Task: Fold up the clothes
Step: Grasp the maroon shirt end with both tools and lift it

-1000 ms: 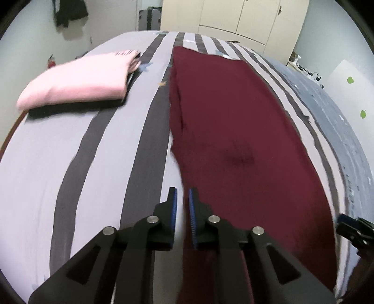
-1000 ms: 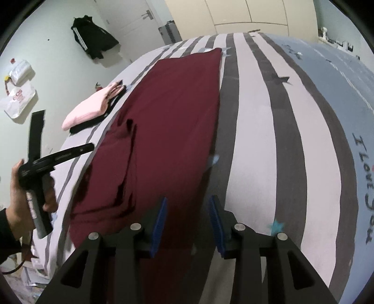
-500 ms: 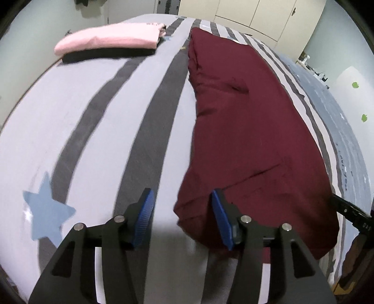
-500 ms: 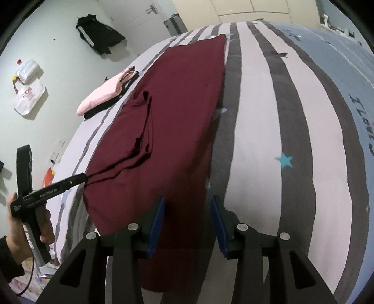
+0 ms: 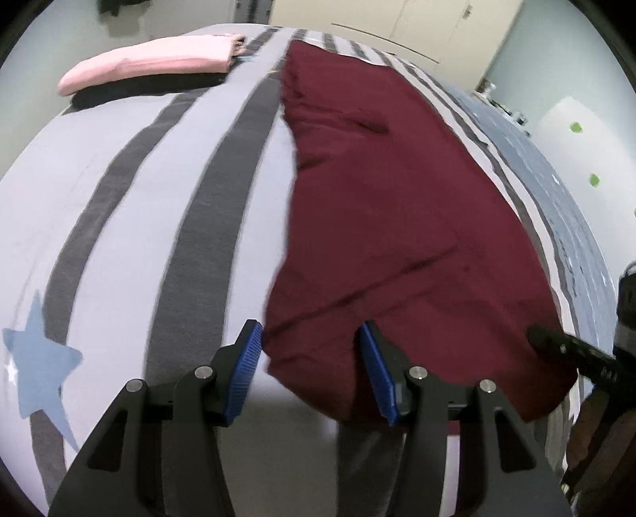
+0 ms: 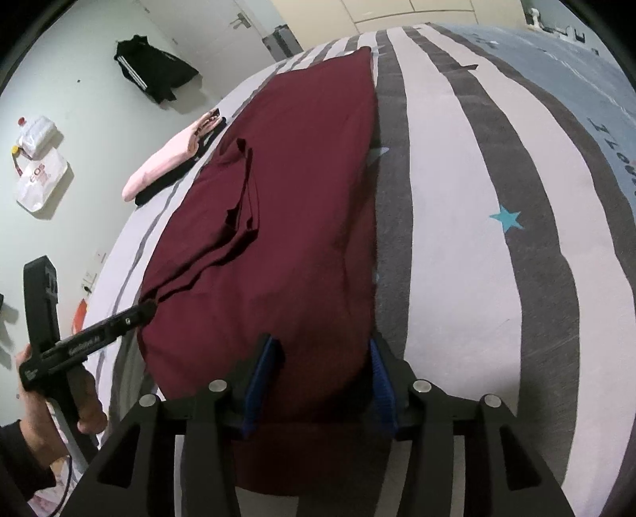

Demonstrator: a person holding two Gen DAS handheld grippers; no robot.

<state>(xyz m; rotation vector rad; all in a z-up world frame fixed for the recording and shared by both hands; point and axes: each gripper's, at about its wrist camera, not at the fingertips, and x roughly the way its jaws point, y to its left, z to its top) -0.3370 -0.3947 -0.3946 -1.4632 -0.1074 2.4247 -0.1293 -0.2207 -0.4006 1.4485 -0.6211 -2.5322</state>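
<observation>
Maroon garment point(image 5: 397, 222) is lying lengthwise on the striped bed point(image 5: 131, 222); your left claw point(image 5: 310, 370), now parted, and right claw point(image 6: 320, 381), widening, are straddling its near hem, both nearer than before.

walls pale | cream wardrobe point(image 5: 397, 24) | white door point(image 6: 222, 28)

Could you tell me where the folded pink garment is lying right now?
In the left wrist view the folded pink garment lies at the far left of the striped bed, atop a dark garment, left of the maroon garment.
</observation>
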